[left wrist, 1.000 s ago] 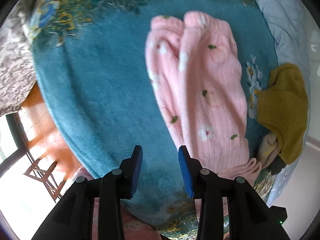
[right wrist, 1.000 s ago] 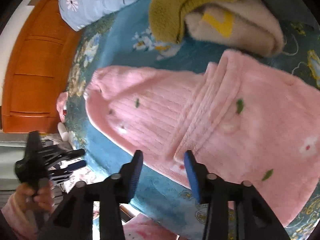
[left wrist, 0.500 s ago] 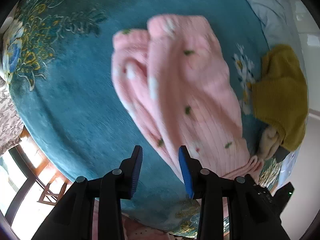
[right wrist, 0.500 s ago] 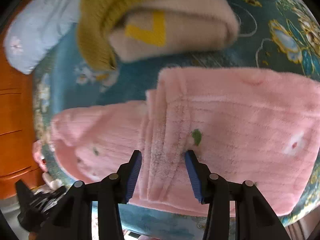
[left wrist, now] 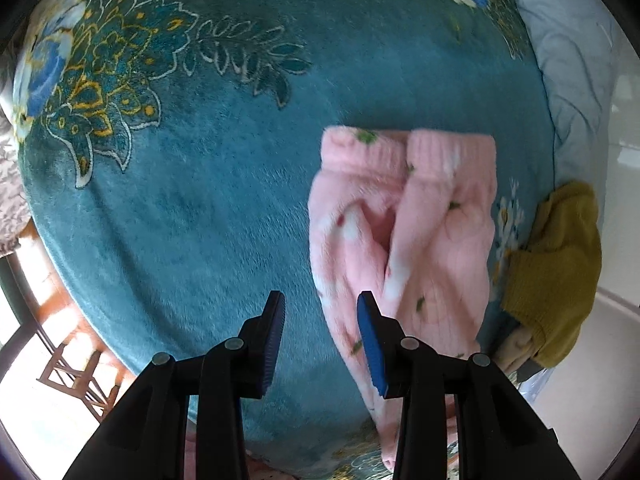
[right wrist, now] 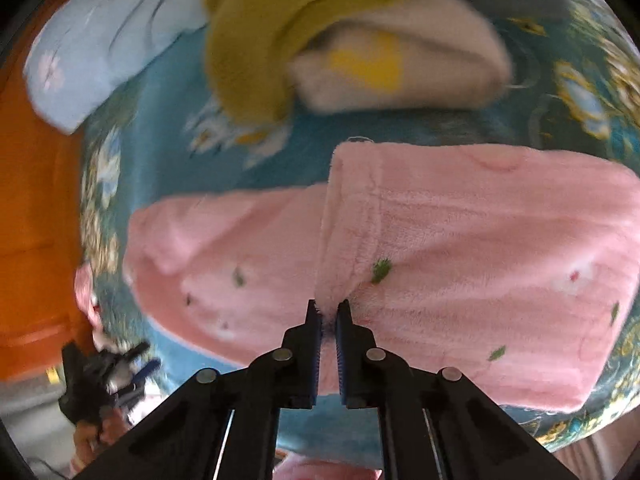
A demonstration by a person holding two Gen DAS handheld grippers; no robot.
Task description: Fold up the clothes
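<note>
Pink fleece trousers [left wrist: 404,232] dotted with green leaves and white flowers; teal blanket [left wrist: 208,208] with gold-outlined blue blossoms; mustard-yellow sweater [left wrist: 560,264]; pale blue quilt [right wrist: 108,44], far left.

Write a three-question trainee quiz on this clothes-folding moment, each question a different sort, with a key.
1. True or false: the right gripper is shut on the pink pants.
2. Multiple choice: the left gripper is A) open above the teal blanket, B) clamped on the mustard sweater, C) out of view.
3. Fill in: the cream garment lies partly under the ____ sweater.

Key: 1 true; 2 A; 3 mustard.
</note>
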